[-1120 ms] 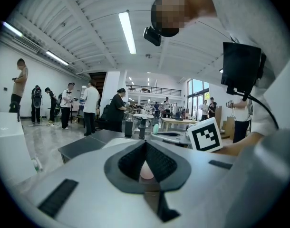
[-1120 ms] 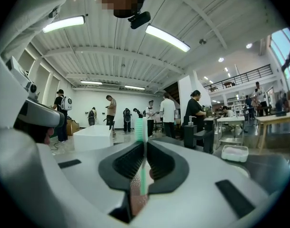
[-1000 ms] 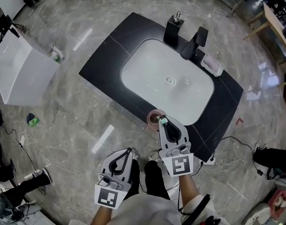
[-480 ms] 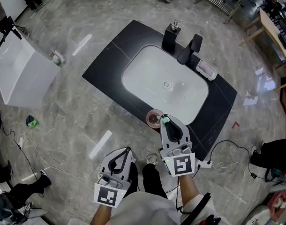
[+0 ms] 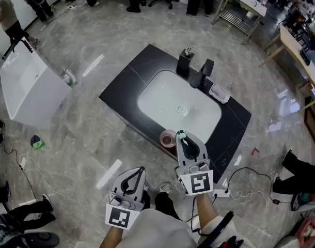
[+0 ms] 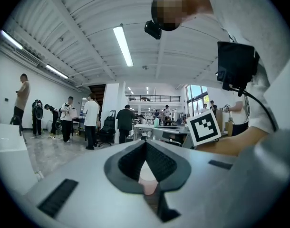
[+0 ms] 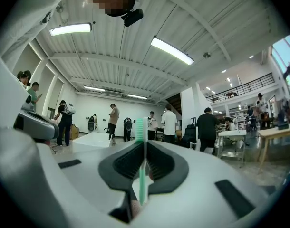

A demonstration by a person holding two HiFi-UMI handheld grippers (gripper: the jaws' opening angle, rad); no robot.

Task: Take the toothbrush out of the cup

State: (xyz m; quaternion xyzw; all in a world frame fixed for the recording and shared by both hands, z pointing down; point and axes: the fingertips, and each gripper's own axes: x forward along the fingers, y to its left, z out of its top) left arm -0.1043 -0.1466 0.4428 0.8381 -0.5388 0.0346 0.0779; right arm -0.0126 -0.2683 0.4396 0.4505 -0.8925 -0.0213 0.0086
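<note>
gripping the toothbrush upright, the right gripper has its jaws clamped on the handle, green head sticking up past the tips. head view puts it at lower centre, just right of the pink cup on the lower edge of the black counter. can't tell if the handle's lower end is clear of the cup. left gripper, lower left, jaws closed on nothing, below the counter in frame.

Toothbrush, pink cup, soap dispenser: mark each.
toothbrush (image 7: pixel 142 175), right gripper view, green handle.
pink cup (image 5: pixel 162 137), head view, left rim.
soap dispenser (image 5: pixel 184 64), head view, black body.
</note>
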